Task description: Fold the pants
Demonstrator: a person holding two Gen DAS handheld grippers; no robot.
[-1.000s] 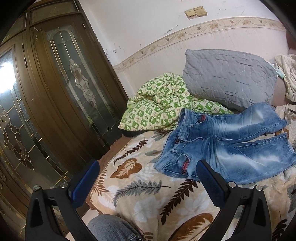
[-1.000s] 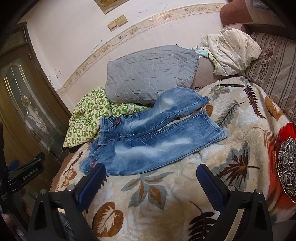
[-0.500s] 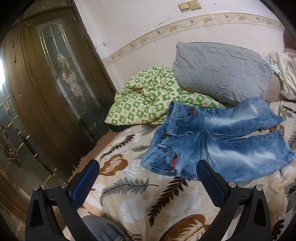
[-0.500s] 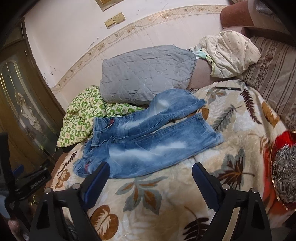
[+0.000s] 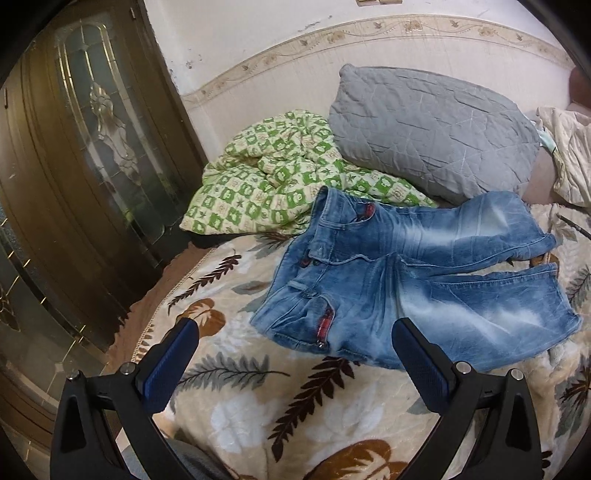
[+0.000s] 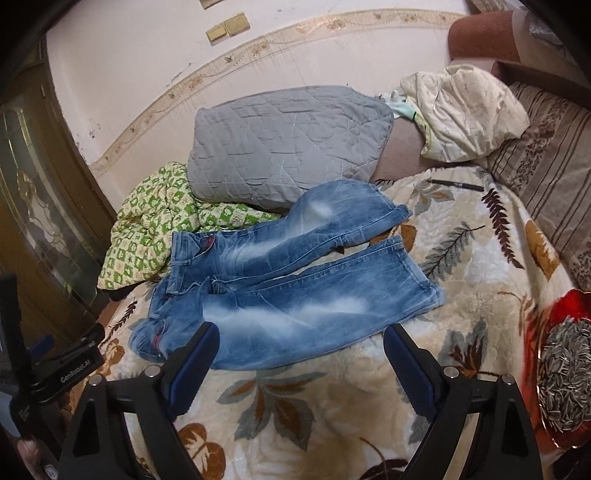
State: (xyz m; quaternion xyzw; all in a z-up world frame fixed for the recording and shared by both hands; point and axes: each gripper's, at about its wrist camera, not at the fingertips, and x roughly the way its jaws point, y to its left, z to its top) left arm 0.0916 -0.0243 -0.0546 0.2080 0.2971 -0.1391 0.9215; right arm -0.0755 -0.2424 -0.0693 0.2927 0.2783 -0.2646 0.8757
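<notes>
Currently listed: pants (image 5: 413, 273), flat on the bed's leaf blanket (image 5: 236, 417), waistband against the green quilt (image 5: 280, 184). My left tool (image 5: 295, 354) and right tool (image 6: 301, 354) hover near them, both wide, seemingly empty.

A home bedroom: ahead of the tool lies a bed under a leaf-print blanket (image 5: 236, 413), with a grey pillow (image 5: 432, 136) beyond and a glass-panelled wooden wardrobe (image 5: 85, 177) leftward.

Ahead stands a cream wall (image 5: 258, 33) with a patterned border; left, a dark glazed wooden door (image 5: 85, 155).
</notes>
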